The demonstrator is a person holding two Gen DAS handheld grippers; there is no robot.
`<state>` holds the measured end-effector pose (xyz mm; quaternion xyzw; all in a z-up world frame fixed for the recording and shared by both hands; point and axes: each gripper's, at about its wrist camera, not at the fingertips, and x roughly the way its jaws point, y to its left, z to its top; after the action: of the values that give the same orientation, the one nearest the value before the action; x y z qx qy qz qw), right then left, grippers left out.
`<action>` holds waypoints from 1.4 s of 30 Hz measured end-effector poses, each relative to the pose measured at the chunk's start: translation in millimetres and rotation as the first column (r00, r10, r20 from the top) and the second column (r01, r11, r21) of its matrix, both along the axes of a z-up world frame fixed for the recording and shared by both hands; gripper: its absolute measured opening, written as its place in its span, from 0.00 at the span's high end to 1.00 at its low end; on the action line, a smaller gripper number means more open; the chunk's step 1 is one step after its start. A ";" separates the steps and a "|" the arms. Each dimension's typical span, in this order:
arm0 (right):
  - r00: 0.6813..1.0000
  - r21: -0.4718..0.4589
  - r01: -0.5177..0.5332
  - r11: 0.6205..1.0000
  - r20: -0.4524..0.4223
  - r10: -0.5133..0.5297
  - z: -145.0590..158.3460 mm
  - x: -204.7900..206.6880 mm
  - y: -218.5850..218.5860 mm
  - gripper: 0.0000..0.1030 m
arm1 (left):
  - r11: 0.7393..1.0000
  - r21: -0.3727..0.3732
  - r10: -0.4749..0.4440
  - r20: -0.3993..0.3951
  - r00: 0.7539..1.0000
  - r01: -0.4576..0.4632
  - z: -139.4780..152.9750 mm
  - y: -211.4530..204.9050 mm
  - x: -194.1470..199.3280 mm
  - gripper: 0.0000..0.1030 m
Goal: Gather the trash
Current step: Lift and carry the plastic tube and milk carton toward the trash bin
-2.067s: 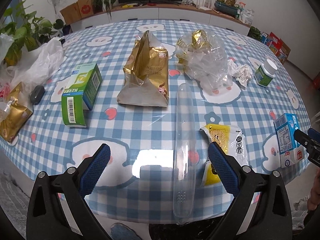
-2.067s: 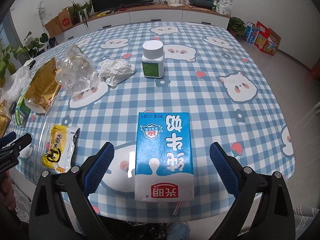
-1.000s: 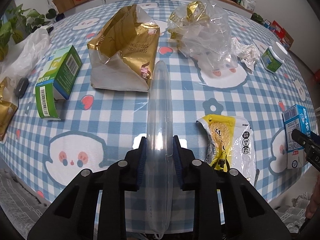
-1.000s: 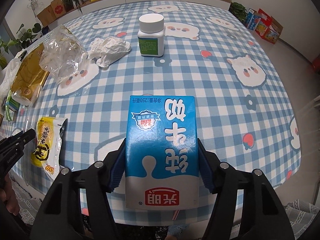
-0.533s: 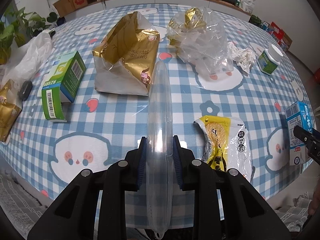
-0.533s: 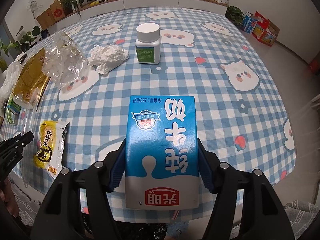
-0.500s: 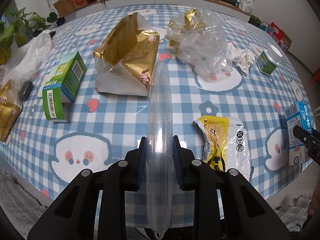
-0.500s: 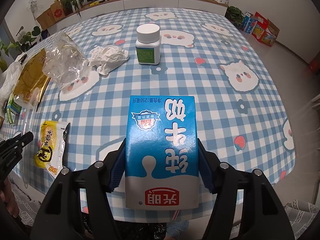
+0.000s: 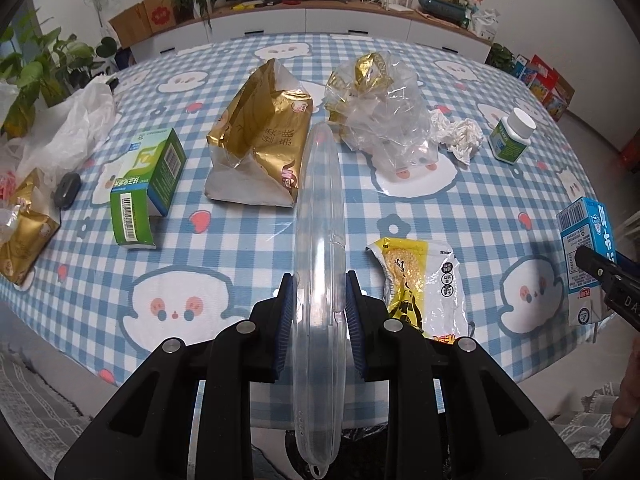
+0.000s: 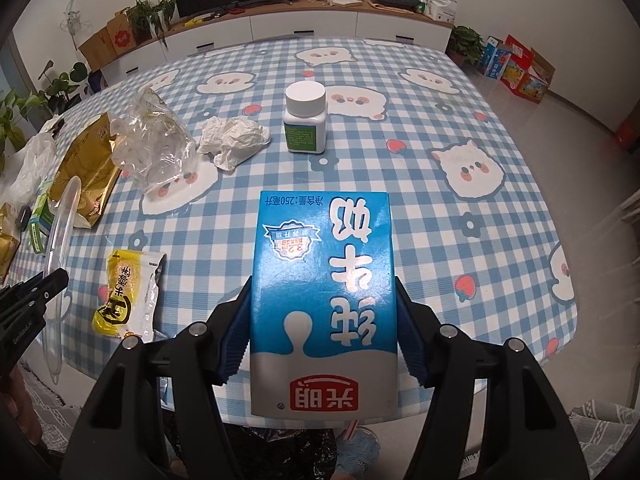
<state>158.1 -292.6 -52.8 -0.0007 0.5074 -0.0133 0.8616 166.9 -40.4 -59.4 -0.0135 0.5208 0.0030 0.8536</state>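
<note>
Left tongs (image 9: pixel 319 300): I see them pressed onto a long clear plastic tube (image 9: pixel 320 240), which they pinch at about its middle. The tube runs straight ahead between the blue pads (image 9: pixel 285 322) and also sticks out behind them, toward me.
Right tongs (image 10: pixel 323 320): they pinch a blue milk carton (image 10: pixel 324 296) from both sides; the print on it reads upside down from here.
Ahead of the left tongs: a gold snack bag (image 9: pixel 262 140) and a crumpled clear bag (image 9: pixel 384 120) lie on the surface (image 9: pixel 248 240) — the tube's far tip points between them.
Right of the left tongs: a yellow packet (image 9: pixel 420 280) lies flat, just beside the pad.
Left of the left tongs: a green box (image 9: pixel 146 188) lies on its side, and further left a white plastic bag (image 9: pixel 68 132).
Ahead of the right tongs: a white pill bottle (image 10: pixel 305 118) stands upright, and a crumpled tissue (image 10: pixel 232 140) lies to its left.
Carton in the left view: it shows at the right edge (image 9: pixel 584 264), held above the surface's rim.
</note>
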 end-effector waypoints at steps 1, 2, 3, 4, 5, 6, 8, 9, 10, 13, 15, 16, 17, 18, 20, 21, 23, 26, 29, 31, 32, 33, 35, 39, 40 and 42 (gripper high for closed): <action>1.000 0.002 0.000 1.000 0.005 0.000 1.9 -1.4 0.5 0.41 | 1.000 -0.001 0.000 0.004 1.000 0.000 1.2 0.6 -2.0 0.76; 1.000 0.004 0.000 1.000 0.010 0.000 3.8 -3.0 1.1 0.41 | 1.000 -0.003 0.001 0.008 1.000 -0.001 2.8 1.1 -4.0 0.76; 1.000 0.007 -0.001 1.000 0.015 0.001 5.6 -5.0 1.8 0.41 | 1.000 -0.006 0.000 0.010 1.000 0.000 4.3 1.3 -6.2 0.76; 1.000 0.010 -0.002 1.000 0.020 0.002 7.2 -7.2 2.4 0.41 | 1.000 -0.010 -0.002 0.012 1.000 0.002 5.5 1.4 -8.5 0.76; 1.000 0.013 -0.004 1.000 0.025 0.003 8.7 -9.6 3.5 0.41 | 1.000 -0.014 -0.004 0.015 1.000 0.004 6.8 1.4 -10.9 0.76; 1.000 0.018 -0.005 1.000 0.029 0.004 9.8 -12.0 4.7 0.41 | 1.000 -0.018 -0.005 0.018 1.000 0.005 7.9 1.7 -13.9 0.76; 0.999 0.030 -0.004 1.000 0.034 0.003 11.8 -16.9 6.2 0.41 | 1.000 -0.026 -0.004 0.025 1.000 0.005 10.1 1.5 -20.6 0.76; 0.999 0.034 -0.005 0.999 0.038 0.004 13.1 -19.6 7.2 0.41 | 1.000 -0.029 -0.003 0.028 1.000 0.004 10.9 1.5 -24.4 0.76; 0.999 0.036 -0.006 0.999 0.044 0.005 14.4 -22.4 8.6 0.41 | 0.999 -0.033 -0.002 0.030 1.000 0.003 11.1 2.0 -28.2 0.76; 0.998 0.044 -0.011 0.999 0.059 0.009 18.0 -32.2 13.6 0.41 | 0.999 -0.049 0.002 0.026 1.000 -0.001 9.4 2.5 -39.8 0.76; 0.998 0.051 -0.014 0.999 0.063 0.011 19.1 -36.2 16.9 0.41 | 0.998 -0.057 0.004 0.026 1.000 -0.002 9.4 2.8 -46.8 0.76; 0.998 0.053 -0.016 0.998 0.067 0.013 19.7 -38.5 19.0 0.41 | 0.998 -0.058 0.006 0.029 1.000 -0.004 10.2 3.6 -49.8 0.76; 0.998 0.051 -0.017 0.999 0.069 0.014 20.2 -40.4 20.9 0.41 | 0.998 -0.061 0.007 0.032 0.999 -0.005 11.5 4.2 -52.8 0.76; 0.997 0.049 -0.018 0.999 0.070 0.015 20.3 -42.3 22.8 0.41 | 0.998 -0.066 0.009 0.036 0.999 -0.006 12.8 5.2 -55.6 0.76; 0.997 0.051 -0.022 0.998 0.073 0.018 20.5 -46.4 26.6 0.41 | 0.997 -0.074 0.011 0.046 0.999 -0.008 15.4 6.9 -61.2 0.76; 0.997 0.052 -0.024 0.998 0.074 0.020 20.9 -48.1 28.6 0.41 | 0.997 -0.080 0.011 0.054 0.998 -0.006 16.6 7.9 -63.5 0.76; 0.996 0.052 -0.028 0.998 0.082 0.024 22.4 -52.4 32.4 0.41 | 0.997 -0.080 0.012 0.062 0.998 -0.007 18.1 9.2 -67.8 0.76; 0.995 0.048 -0.039 0.998 0.095 0.034 24.3 -60.5 38.6 0.41 | 0.996 -0.085 0.020 0.066 0.998 -0.014 18.9 12.9 -76.8 0.76; 0.994 0.059 -0.044 0.997 0.098 0.038 23.6 -68.3 42.0 0.41 | 0.996 -0.089 0.028 0.062 0.998 -0.023 17.3 17.2 -87.3 0.76; 0.994 0.062 -0.049 0.997 0.102 0.043 23.3 -75.1 45.4 0.41 | 0.996 -0.089 0.031 0.063 0.998 -0.026 17.5 18.7 -93.7 0.76; 0.993 0.063 -0.054 0.997 0.105 0.047 23.3 -78.6 47.0 0.41 | 0.996 -0.090 0.032 0.066 0.997 -0.026 18.2 18.9 -97.0 0.76; 0.993 0.065 -0.057 0.996 0.109 0.049 23.7 -81.9 48.5 0.41 | 0.996 -0.091 0.033 0.067 0.997 -0.027 18.7 19.0 -100.3 0.76; 0.992 0.065 -0.061 0.996 0.115 0.054 24.1 -88.7 51.0 0.41 | 0.995 -0.095 0.034 0.068 0.997 -0.028 19.1 20.6 -106.0 0.76; 0.990 0.071 -0.073 0.995 0.125 0.064 24.4 -102.1 54.4 0.41 | 0.994 -0.103 0.034 0.070 0.997 -0.027 17.9 21.7 -119.3 0.76; 0.990 0.073 -0.075 0.994 0.127 0.066 24.1 -105.3 55.1 0.41 | 0.994 -0.104 0.032 0.071 0.997 -0.025 17.6 21.7 -122.8 0.76; 0.989 0.082 -0.081 0.993 0.133 0.070 23.9 -112.6 55.3 0.41 | 0.994 -0.107 0.030 0.070 0.997 -0.022 16.9 21.5 -129.6 0.76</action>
<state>45.5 -237.3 -28.9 0.0187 0.4499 0.0414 0.8919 37.3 -18.8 -42.5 -0.0658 0.4892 -0.0142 0.8696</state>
